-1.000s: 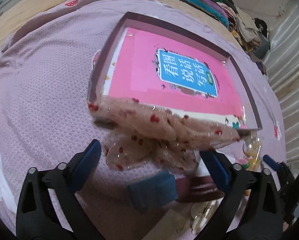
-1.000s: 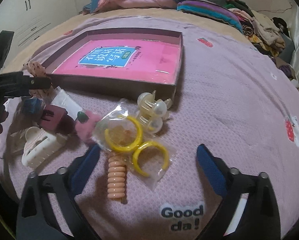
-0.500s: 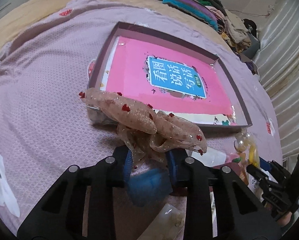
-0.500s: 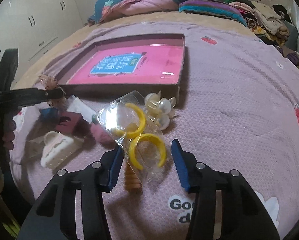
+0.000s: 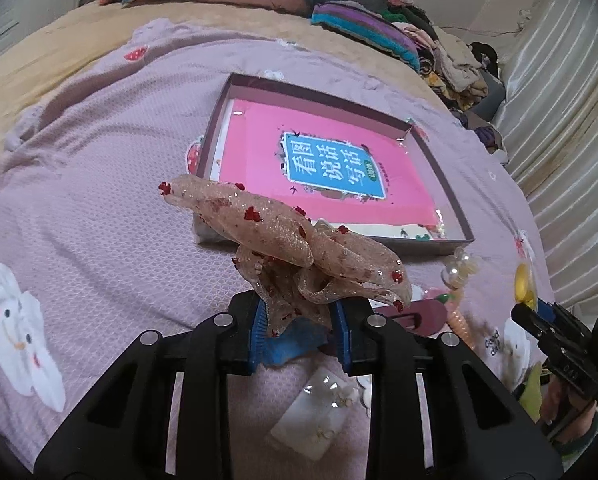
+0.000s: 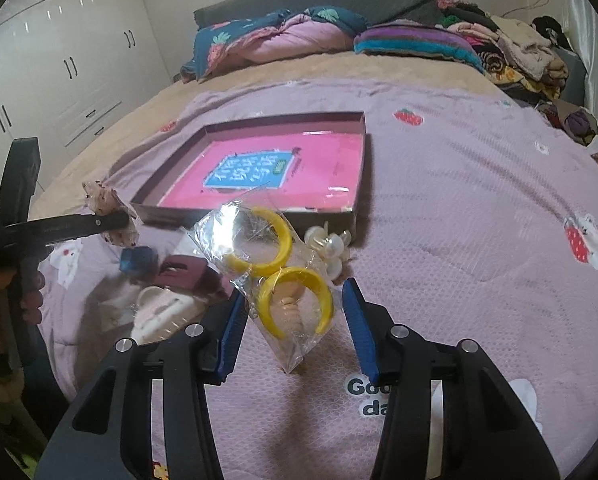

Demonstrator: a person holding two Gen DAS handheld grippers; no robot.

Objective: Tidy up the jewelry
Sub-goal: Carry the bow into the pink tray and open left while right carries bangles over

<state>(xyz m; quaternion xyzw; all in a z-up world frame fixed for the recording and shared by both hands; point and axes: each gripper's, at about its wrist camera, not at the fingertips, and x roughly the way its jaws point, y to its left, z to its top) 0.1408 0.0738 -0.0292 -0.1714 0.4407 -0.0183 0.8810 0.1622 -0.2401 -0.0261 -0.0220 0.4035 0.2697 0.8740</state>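
Note:
A sheer beige bow [image 5: 283, 232] with glitter and red specks is pinched between the blue pads of my left gripper [image 5: 299, 316], which is shut on it and holds it above the bed. My right gripper [image 6: 295, 304] is shut on a clear bag with two yellow hoops [image 6: 267, 248], also held off the bedspread. Beyond both lies a shallow dark box [image 5: 219, 128] with a pink book [image 5: 331, 152] inside. The right wrist view shows the left gripper [image 6: 115, 220] side-on with the bow [image 6: 103, 196] at its tip.
Loose pieces lie on the pink bedspread in front of the box: a pearl claw clip [image 6: 331, 248], a maroon clip [image 6: 183, 272], a blue clip [image 6: 137, 260], a white claw clip [image 6: 159, 308], a peach coil tie [image 5: 459, 324]. Folded quilts and clothes [image 6: 299, 36] line the far side.
Both grippers went from wide open to shut, the left on the bow, the right on the bag of yellow hoops. Both have since risen, lifting their items off the bed.

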